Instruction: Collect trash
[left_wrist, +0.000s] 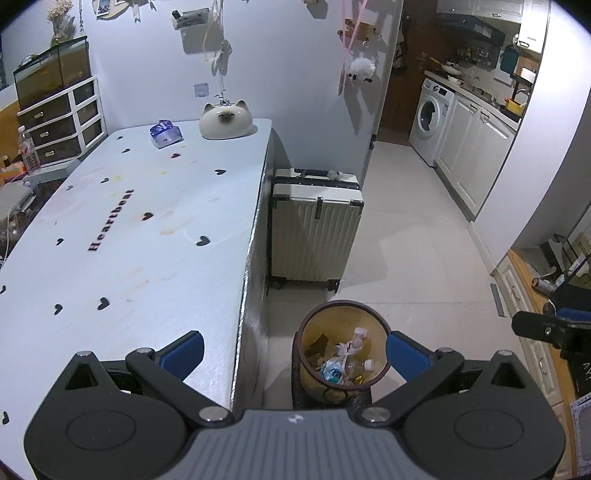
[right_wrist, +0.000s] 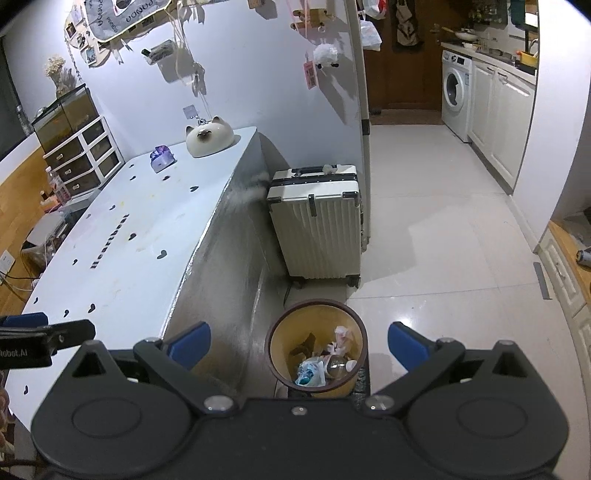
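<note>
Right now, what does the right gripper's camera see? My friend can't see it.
The open right gripper hangs above a round trash bin on the floor, holding wrappers and a plastic bottle. Left is a white table with hearts; behind the bin stands a cream suitcase.

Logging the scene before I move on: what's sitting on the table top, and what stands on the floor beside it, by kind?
Cat-shaped ceramic: 1
Purple tissue pack: 1
Suitcase: 1
Trash bin: 1
Total: 4
</note>
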